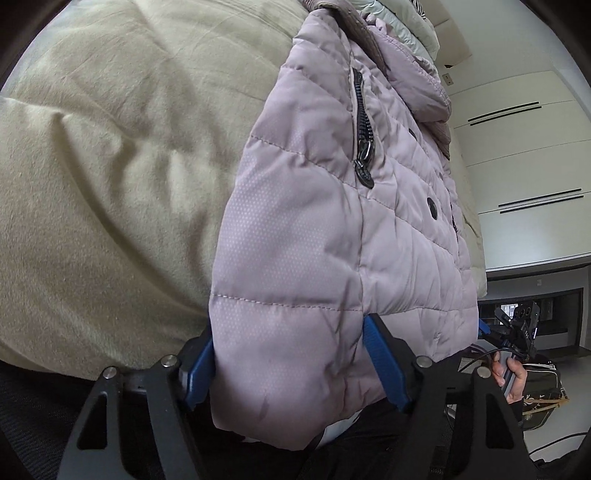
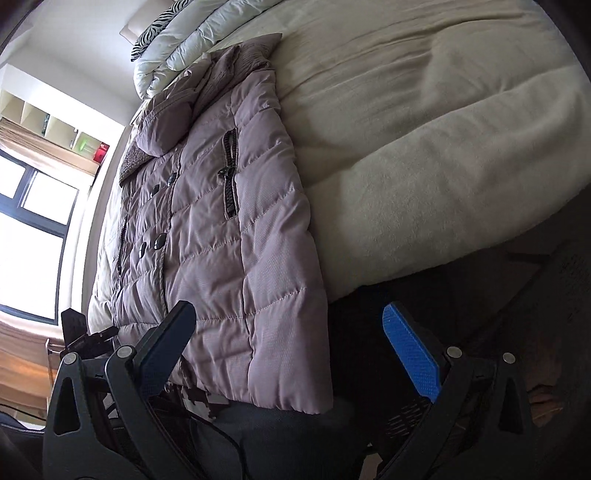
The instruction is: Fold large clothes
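Note:
A pale lilac quilted jacket [image 1: 332, 221] lies on a bed's beige blanket [image 1: 110, 166], front up, with a zipped pocket and dark snap buttons. Its hem hangs over the bed's near edge. In the left wrist view my left gripper [image 1: 288, 347] straddles the hanging lower corner, a blue pad [image 1: 386, 363] close on each side, and the fabric does not look squeezed. In the right wrist view the jacket [image 2: 207, 229] runs up the blanket [image 2: 424, 129]. My right gripper [image 2: 288, 308] stands wide open over the hem's corner, its blue pad [image 2: 410, 354] off the cloth.
A folded white duvet [image 2: 184, 44] and a zebra-print pillow [image 2: 155, 33] lie at the bed's head. A window [image 2: 33, 229] is beside the bed. White cupboard doors [image 1: 524, 155] stand past the jacket. A hand [image 1: 513, 376] holds a handle near a bag [image 1: 543, 398] on the floor.

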{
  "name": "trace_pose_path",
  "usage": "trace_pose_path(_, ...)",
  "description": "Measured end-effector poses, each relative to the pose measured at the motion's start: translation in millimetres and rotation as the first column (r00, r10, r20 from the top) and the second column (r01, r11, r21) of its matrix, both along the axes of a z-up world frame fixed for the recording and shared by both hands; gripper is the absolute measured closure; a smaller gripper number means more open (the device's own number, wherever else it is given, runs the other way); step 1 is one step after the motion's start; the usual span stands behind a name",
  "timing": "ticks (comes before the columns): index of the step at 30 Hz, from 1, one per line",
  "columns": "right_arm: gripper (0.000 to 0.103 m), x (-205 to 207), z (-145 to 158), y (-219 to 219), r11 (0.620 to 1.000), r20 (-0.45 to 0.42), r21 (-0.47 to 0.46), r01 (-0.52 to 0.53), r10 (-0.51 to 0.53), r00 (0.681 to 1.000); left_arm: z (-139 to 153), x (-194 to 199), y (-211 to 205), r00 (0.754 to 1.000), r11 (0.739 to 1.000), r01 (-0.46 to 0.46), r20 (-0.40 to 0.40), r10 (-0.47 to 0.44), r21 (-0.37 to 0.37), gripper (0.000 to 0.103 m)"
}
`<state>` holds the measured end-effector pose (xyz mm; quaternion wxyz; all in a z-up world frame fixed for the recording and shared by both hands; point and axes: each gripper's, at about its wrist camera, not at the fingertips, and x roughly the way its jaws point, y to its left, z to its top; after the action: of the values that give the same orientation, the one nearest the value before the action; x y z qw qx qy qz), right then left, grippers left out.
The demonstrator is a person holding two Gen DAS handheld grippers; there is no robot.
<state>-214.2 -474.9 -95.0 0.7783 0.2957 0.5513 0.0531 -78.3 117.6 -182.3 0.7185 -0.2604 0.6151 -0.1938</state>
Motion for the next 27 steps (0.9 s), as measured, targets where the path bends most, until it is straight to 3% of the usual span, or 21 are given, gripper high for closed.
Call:
trace_pose_path(3,0.007,-8,-12,0,0.998,-0.022,0.07,-0.009,0.01,1.0,-2,0,-2,1.0,1.0,0.008,-0.016,-0.008,-0.012,0.028)
trace_pose_path(7,0.012,-7,-20,10,0.995,-0.029,0.086,-0.048,0.051,0.998,-7,0,-1,0.999,1.0,0.003,-0.038,-0.004,-0.029,0.026)
trace_pose_path(10,0.034,-2,-21,11,0.99,-0.02,0.132,-0.049,0.052,0.998,-5,-1,-3,0.999,1.0,0.014,-0.032,-0.015,-0.023,0.028)
trace_pose_path(11,0.04,0,-22,13,0.989,-0.026,0.135,-0.059,0.063,0.998,-4,-3,-4,0.999,1.0,0.028,-0.023,-0.028,-0.014,0.031)
trace_pose_path(13,0.045,1,-23,20,0.99,-0.036,0.102,-0.092,0.096,0.995,-2,-5,-7,0.999,0.999,0.046,-0.011,-0.046,-0.004,0.047)
trace_pose_path(14,0.053,2,-24,22,0.99,-0.038,0.097,-0.1,0.104,0.994,-1,-6,-7,0.999,0.999,0.05,-0.007,-0.05,-0.006,0.051)
trace_pose_path(16,0.071,1,-25,23,0.991,-0.042,0.095,-0.093,0.098,0.994,1,-8,-7,0.998,0.998,0.056,0.009,-0.055,-0.015,0.068)
trace_pose_path(19,0.083,0,-25,23,0.995,-0.036,0.07,-0.077,0.08,0.996,6,-11,-6,0.998,0.998,0.055,0.033,-0.055,-0.014,0.083)
trace_pose_path(23,0.093,-3,-15,32,0.996,-0.006,0.015,-0.093,0.093,0.996,18,-14,-5,0.996,0.999,0.047,0.075,-0.047,-0.007,0.091)
trace_pose_path(27,0.095,-10,-2,43,0.994,0.024,-0.023,-0.108,0.108,0.994,35,-20,-9,0.989,0.997,0.074,0.132,-0.075,0.012,0.095)
